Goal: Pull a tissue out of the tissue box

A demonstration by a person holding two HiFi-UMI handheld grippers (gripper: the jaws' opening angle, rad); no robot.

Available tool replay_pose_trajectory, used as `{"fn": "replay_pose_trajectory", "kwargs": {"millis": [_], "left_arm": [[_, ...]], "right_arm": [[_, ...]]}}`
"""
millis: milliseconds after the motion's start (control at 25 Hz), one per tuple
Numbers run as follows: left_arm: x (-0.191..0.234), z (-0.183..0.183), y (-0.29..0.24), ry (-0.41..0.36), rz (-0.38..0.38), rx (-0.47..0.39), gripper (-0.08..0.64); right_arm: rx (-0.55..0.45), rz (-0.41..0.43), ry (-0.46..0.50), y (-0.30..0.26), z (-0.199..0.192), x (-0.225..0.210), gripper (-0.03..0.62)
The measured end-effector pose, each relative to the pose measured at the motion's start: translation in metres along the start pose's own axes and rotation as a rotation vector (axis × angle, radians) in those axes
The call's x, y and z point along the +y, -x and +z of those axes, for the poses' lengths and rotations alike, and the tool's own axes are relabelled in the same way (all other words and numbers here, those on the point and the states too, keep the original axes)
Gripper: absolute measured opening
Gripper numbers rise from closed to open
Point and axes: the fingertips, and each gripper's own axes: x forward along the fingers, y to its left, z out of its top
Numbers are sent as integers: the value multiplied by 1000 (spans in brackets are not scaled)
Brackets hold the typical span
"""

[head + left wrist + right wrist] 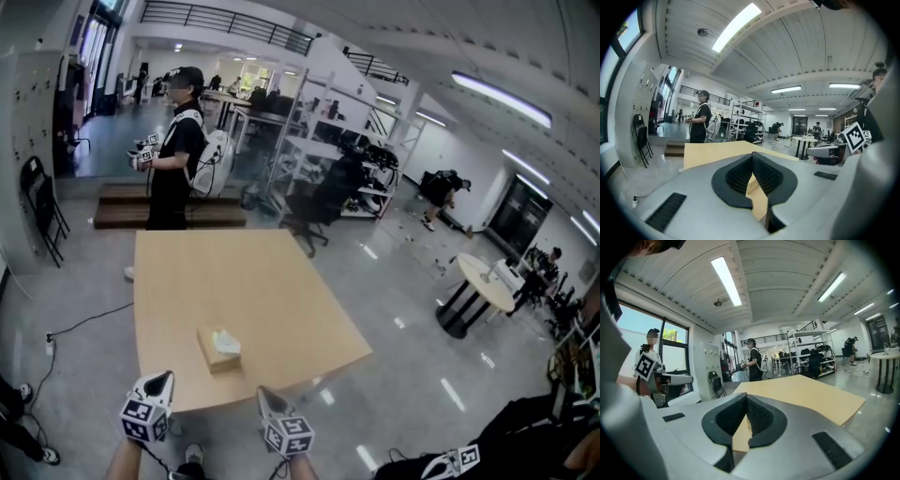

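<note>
A tan tissue box (218, 349) with a white tissue poking from its top sits on the light wooden table (253, 281), near the front edge. My left gripper (165, 376) hangs just off the front edge, left of and below the box. My right gripper (263, 393) is at the front edge, right of and below the box. Neither touches the box. In the left gripper view the left gripper (752, 157) has its ribbed pads meeting, with nothing between them. The right gripper (746, 397) looks the same in the right gripper view. The jaws hide the box in both gripper views.
A person (178, 150) holding grippers stands at the table's far end. Behind are a low wooden platform (117, 214), a black office chair (314, 202) and metal shelves (319, 131). A folding chair (42, 202) stands at the left and a round white table (483, 281) at the right.
</note>
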Motion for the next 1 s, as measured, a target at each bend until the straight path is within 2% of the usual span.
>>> {"fn": "replay_pose_trajectory", "kwargs": {"millis": [280, 480, 800, 1000], "left_arm": [[22, 21, -32, -4, -8, -2, 8], [37, 29, -53, -2, -13, 3, 8], [65, 31, -87, 6, -26, 9, 8], [76, 21, -105, 11, -35, 30, 8]], "right_arm": [[-3, -16, 13, -37, 16, -11, 11], [14, 9, -20, -62, 23, -18, 11], [10, -30, 12, -101, 33, -29, 11], [26, -41, 10, -118, 28, -37, 11]]}}
